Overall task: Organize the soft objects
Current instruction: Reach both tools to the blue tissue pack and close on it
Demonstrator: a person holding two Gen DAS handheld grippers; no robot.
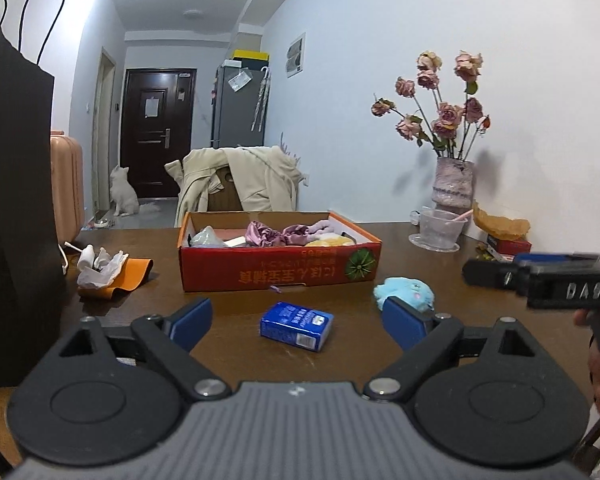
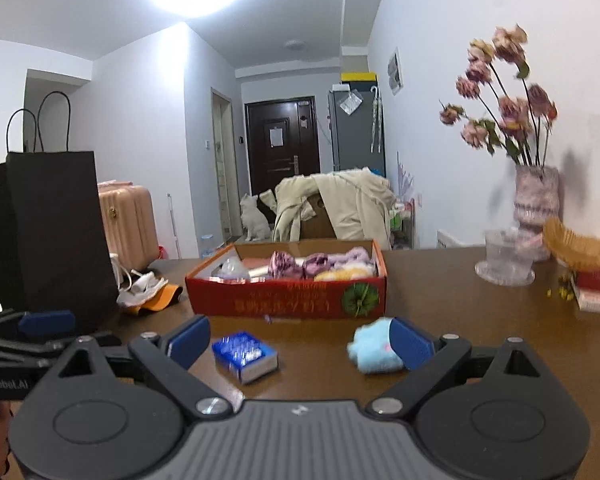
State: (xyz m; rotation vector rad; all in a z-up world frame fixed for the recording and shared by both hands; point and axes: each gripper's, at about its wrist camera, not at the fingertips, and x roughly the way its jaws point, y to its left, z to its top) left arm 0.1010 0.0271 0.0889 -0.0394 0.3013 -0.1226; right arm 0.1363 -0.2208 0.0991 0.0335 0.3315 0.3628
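- The wooden table [image 1: 400, 240] fills the middle and lower part of both views; a tall black paper bag [image 1: 16, 200] stands at the left edge of the left wrist view.
- The red cardboard box [image 1: 280, 268] sits at centre frame in both views, open-topped, already holding purple scrunchies [image 1: 276, 234] and a yellow soft item [image 1: 328, 242].
- A vase of dried roses [image 1: 452, 184] stands at right, with a clear cup [image 1: 440, 228] just beside it; both are well apart from the work area.
- The blue plush toy [image 1: 406, 292] lies on the table right of centre, near the box's front right corner. In my judgement it is the next soft thing to go in.
- A blue tissue pack [image 1: 296, 330] lies at centre, lower than the box, in front of it.
- The left gripper [image 1: 298, 320] has its jaws spread wide with nothing between the pads; the tissue pack lies ahead, apart from them.
- The right gripper [image 2: 300, 342] is likewise wide apart and empty; the plush is partly hidden behind its right finger, and I cannot tell whether they touch.
- To do the step well, I would centre the plush between the pads, close on its body, and lift clear of the box wall before lowering inside.
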